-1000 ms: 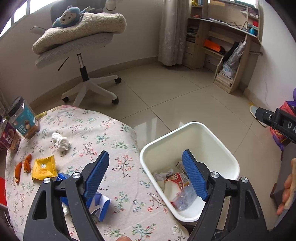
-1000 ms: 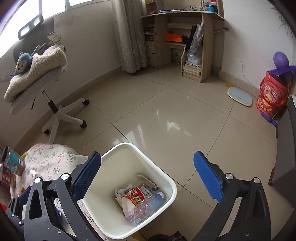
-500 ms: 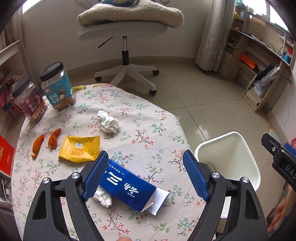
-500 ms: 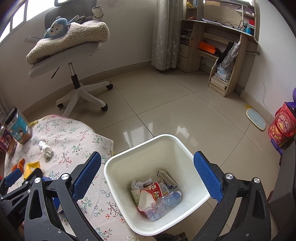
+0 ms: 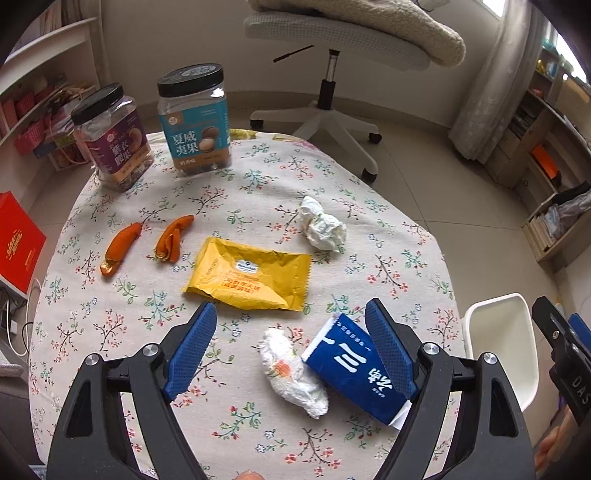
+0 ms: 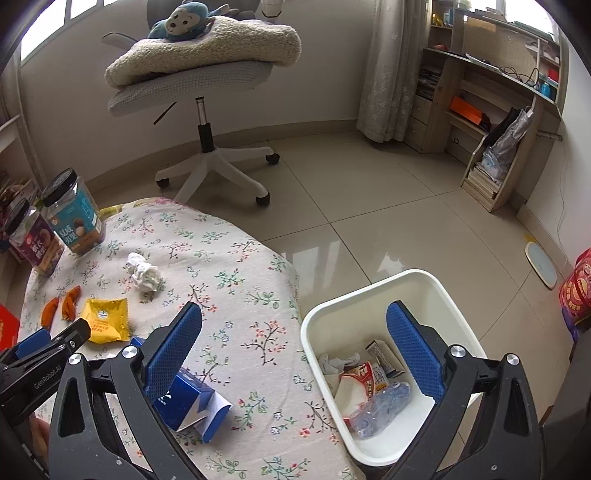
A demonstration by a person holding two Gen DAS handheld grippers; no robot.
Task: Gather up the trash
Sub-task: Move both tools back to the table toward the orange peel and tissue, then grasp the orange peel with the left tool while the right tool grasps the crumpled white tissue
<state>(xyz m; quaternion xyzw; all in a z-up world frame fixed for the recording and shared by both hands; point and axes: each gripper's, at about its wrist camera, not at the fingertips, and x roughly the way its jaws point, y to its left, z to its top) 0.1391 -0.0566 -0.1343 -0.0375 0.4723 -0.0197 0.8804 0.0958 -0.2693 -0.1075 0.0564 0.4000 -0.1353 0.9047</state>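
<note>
Blue pads stand wide apart on the left gripper (image 5: 291, 350), which hangs over the flowered tablecloth (image 5: 388, 258) with nothing clamped. Nearest, between its jaws, lie a stained crumpled tissue (image 5: 291, 373) and a blue carton (image 5: 354, 369), touching each other; the carton's long axis runs diagonally, its closed end toward the yellow wrapper (image 5: 251, 277), its torn white end toward the table's near edge. Just beyond, the yellow wrapper lies flat, long side across the view. Farther on, two orange peels (image 5: 147, 243) sit to the left and a clean white tissue ball (image 5: 321, 225) to the right. At the far edge two snack jars (image 5: 159, 122) stand upright with black lids.

Only a corner of the white bin (image 5: 498, 350) shows from the left wrist. The right wrist view looks into it: the bin (image 6: 369, 295) stands on the floor just beside the table and holds a crushed clear bottle (image 6: 380, 406), a red-and-white packet (image 6: 360, 380), a small box (image 6: 384, 356) and crumpled paper (image 6: 336, 362). The right gripper (image 6: 295, 354) is also spread open and empty, one jaw above the carton (image 6: 188, 402), the other above the bin. Beyond stands an office chair (image 6: 207, 85) with a blanket and a toy monkey (image 6: 184, 18).
</note>
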